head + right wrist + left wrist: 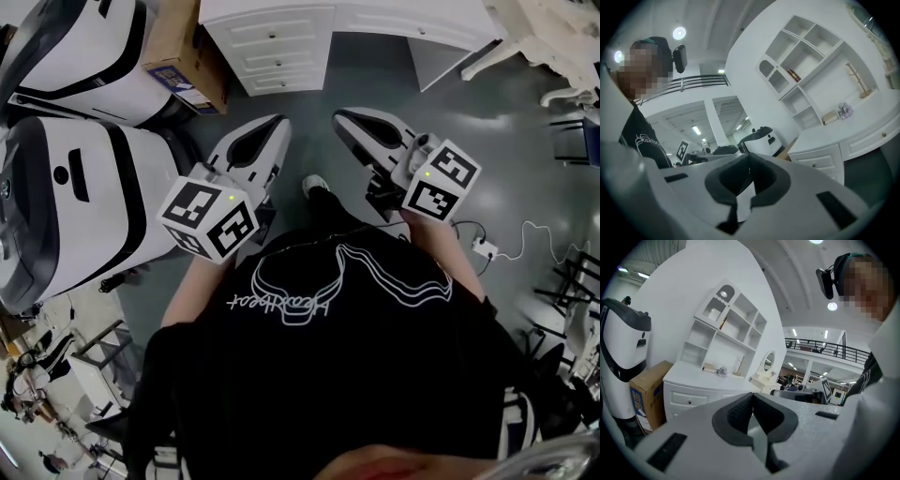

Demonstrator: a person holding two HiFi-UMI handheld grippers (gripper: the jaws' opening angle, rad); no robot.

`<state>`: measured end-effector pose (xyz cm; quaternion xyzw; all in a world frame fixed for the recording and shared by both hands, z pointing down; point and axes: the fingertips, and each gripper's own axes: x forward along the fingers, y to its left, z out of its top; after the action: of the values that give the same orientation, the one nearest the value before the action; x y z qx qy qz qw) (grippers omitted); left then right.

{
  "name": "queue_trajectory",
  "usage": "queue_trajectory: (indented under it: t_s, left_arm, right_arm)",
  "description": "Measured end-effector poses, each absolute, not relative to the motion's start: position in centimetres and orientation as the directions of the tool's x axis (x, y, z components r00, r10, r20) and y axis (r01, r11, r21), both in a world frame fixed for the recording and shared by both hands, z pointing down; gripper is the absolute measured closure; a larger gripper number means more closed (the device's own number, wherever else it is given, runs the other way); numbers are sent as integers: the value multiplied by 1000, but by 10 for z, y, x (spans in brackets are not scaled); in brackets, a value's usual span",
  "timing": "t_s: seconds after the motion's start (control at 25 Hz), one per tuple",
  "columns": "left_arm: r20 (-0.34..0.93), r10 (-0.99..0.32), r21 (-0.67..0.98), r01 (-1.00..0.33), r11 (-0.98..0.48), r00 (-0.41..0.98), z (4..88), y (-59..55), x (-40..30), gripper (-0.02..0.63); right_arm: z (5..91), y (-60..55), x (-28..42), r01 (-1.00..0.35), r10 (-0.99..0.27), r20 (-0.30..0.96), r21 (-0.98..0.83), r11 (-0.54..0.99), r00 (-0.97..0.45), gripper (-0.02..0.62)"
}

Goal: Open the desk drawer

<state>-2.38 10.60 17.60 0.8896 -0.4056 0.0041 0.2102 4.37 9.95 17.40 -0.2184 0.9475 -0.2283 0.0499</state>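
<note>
The white desk (281,19) stands at the top of the head view, with a stack of drawers (281,47) on its left side and a shelf hutch on top (726,329). My left gripper (277,122) and right gripper (339,116) hang side by side over the grey floor, short of the desk and apart from it. Both point toward the desk. In the left gripper view the dark pads (740,411) meet with nothing between them, and a knobbed drawer front (689,400) shows beyond. The right gripper's pads (761,176) also touch, empty, with a drawer (818,163) to the right.
Two large white and black machines (66,187) stand at the left, next to a cardboard box (187,52) beside the desk. A white chair (544,37) is at the upper right. A power strip with a white cable (483,248) lies on the floor at right.
</note>
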Motion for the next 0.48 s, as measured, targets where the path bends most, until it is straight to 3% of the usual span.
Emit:
queue_trajectory:
  t_s: [0.48]
  left_arm:
    - [263,-729,391,-760,-519,632,219,-24,-12,601]
  right_arm:
    - [214,-35,53,-359,-406,29,-531,768,-913,589]
